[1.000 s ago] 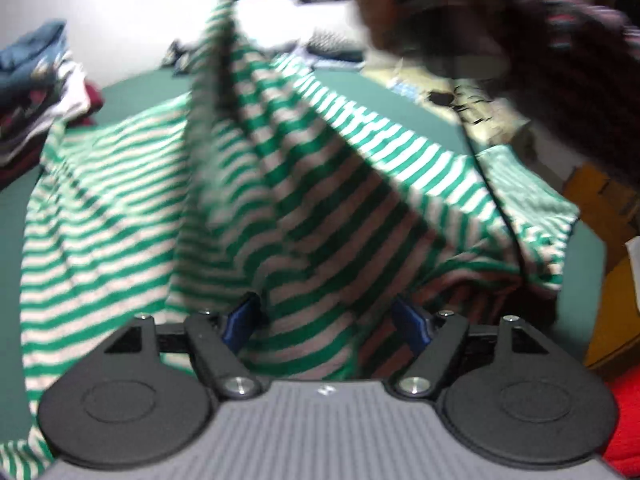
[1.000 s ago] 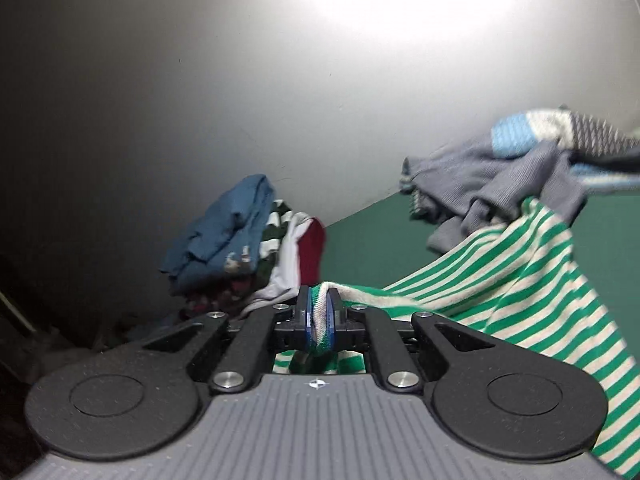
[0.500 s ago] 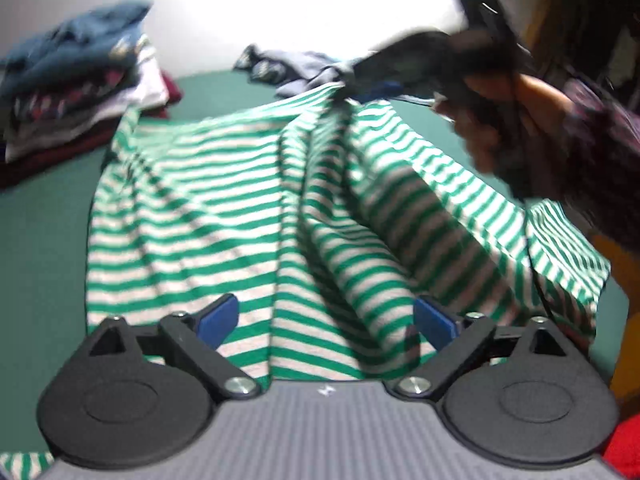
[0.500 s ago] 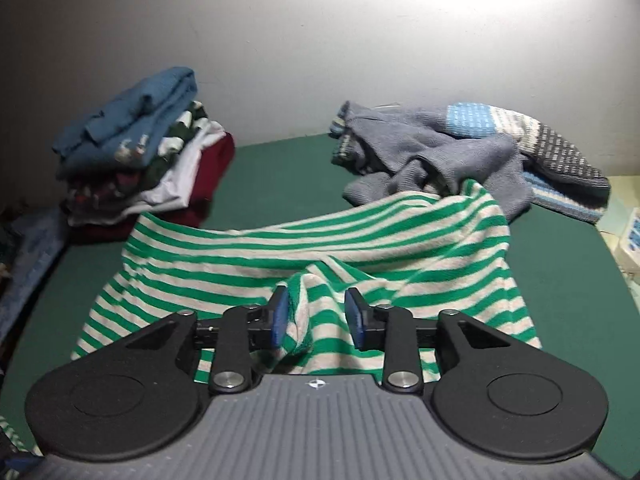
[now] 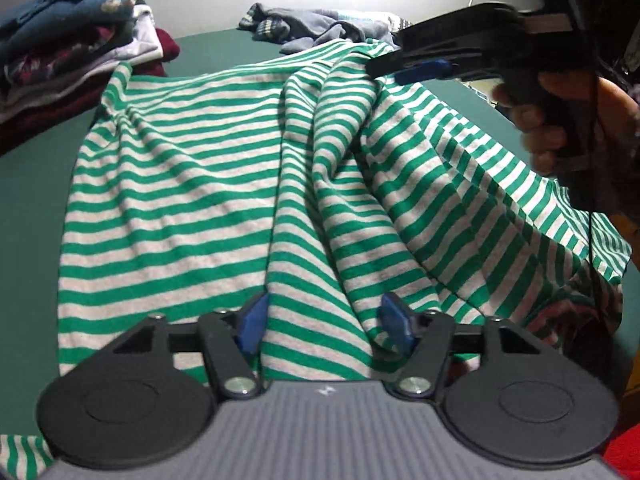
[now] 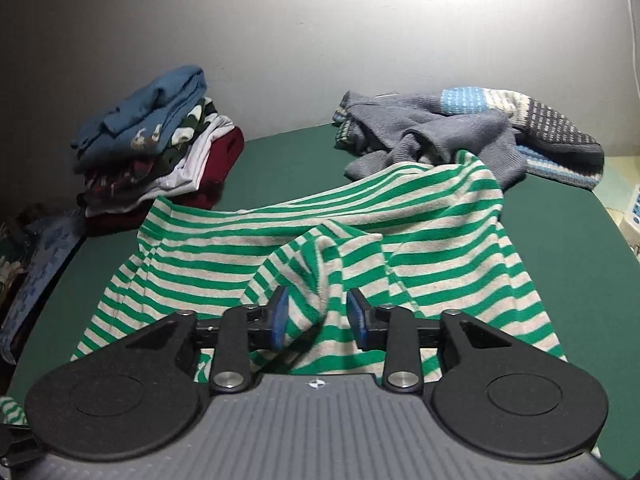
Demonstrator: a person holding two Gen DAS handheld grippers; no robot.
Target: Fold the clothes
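A green-and-white striped shirt (image 5: 192,184) lies rumpled on the green table (image 5: 32,184), with raised folds down its middle. My left gripper (image 5: 324,316) is open at the shirt's near hem, a ridge of fabric lying between its blue pads. My right gripper (image 6: 318,312) is open too, a loose hump of the striped shirt (image 6: 440,232) standing between its fingers. In the left wrist view the right gripper (image 5: 424,70) hovers over the shirt's far right part, held by a hand (image 5: 548,128).
A stack of folded clothes (image 6: 156,152) stands at the back left by the wall. A crumpled grey knit sweater (image 6: 460,136) lies at the back right, touching the shirt's far edge. Blue patterned cloth (image 6: 40,264) hangs off the table's left side.
My right gripper held the shirt up a second ago, then came down and opened. The shirt now rests on the table. My left gripper has stayed open.
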